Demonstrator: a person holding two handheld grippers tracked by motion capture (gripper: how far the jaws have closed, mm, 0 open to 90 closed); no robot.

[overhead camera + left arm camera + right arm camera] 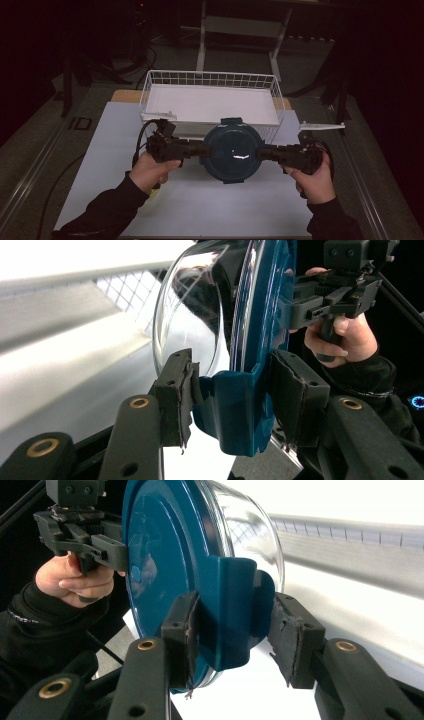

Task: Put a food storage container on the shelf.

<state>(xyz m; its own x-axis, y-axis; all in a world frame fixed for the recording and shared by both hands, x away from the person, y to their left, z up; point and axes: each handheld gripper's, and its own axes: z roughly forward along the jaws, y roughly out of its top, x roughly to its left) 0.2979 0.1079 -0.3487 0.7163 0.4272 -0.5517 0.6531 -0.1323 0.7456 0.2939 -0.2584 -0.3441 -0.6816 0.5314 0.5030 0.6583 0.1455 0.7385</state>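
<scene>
We hold lidded bowl [231, 152] level: left tool [199, 148] and right tool [264, 152] clamp side tabs; lower evenly into basket [150, 87] by surface's far edge.

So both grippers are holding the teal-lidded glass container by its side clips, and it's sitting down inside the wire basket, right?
Not quite. Both grippers, left and right, do hold the container by its side clips, but it isn't inside the basket. The high view shows it in front of the basket's near wall, on the person's side, over the white table.
</scene>
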